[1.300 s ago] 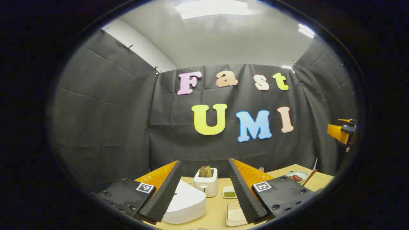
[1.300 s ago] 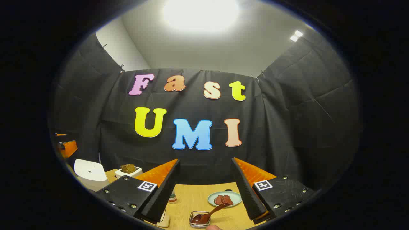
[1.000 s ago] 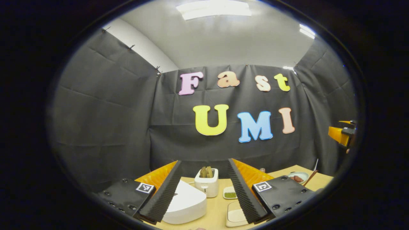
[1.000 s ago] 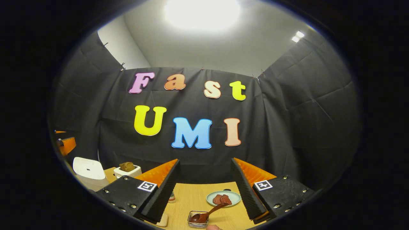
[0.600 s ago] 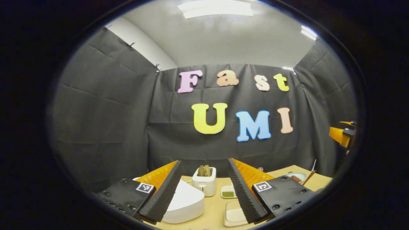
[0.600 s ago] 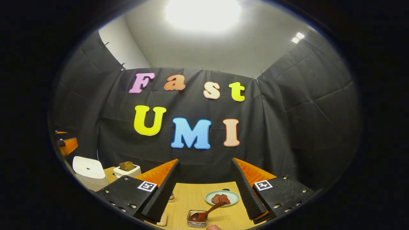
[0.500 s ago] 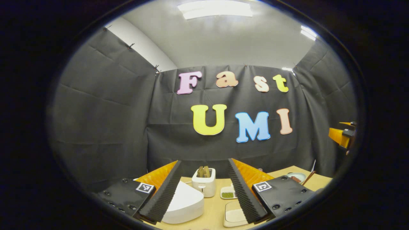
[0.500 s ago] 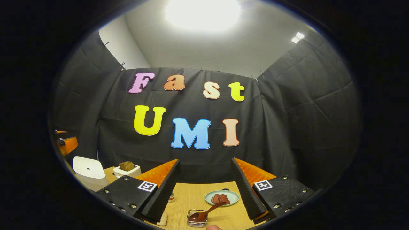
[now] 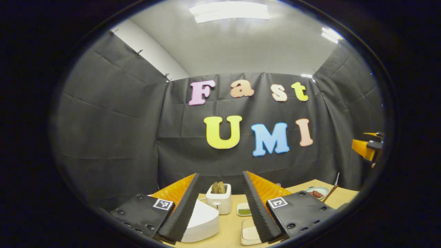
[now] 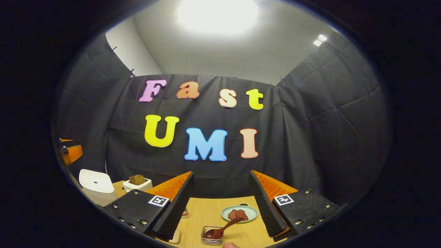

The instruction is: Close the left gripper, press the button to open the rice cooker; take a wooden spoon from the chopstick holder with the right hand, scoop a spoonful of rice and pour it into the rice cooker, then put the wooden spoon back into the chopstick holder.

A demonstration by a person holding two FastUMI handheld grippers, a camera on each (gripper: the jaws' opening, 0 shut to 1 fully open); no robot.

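The white rice cooker (image 9: 201,222) sits closed on the worktop (image 10: 210,215) under the left gripper (image 9: 220,206), whose jaws are spread; pressed that way they could straddle the button. The right gripper (image 10: 220,203), jaws also spread and empty, hangs above the wooden spoon (image 10: 222,230), whose slanting handle could slip a careless pinch.
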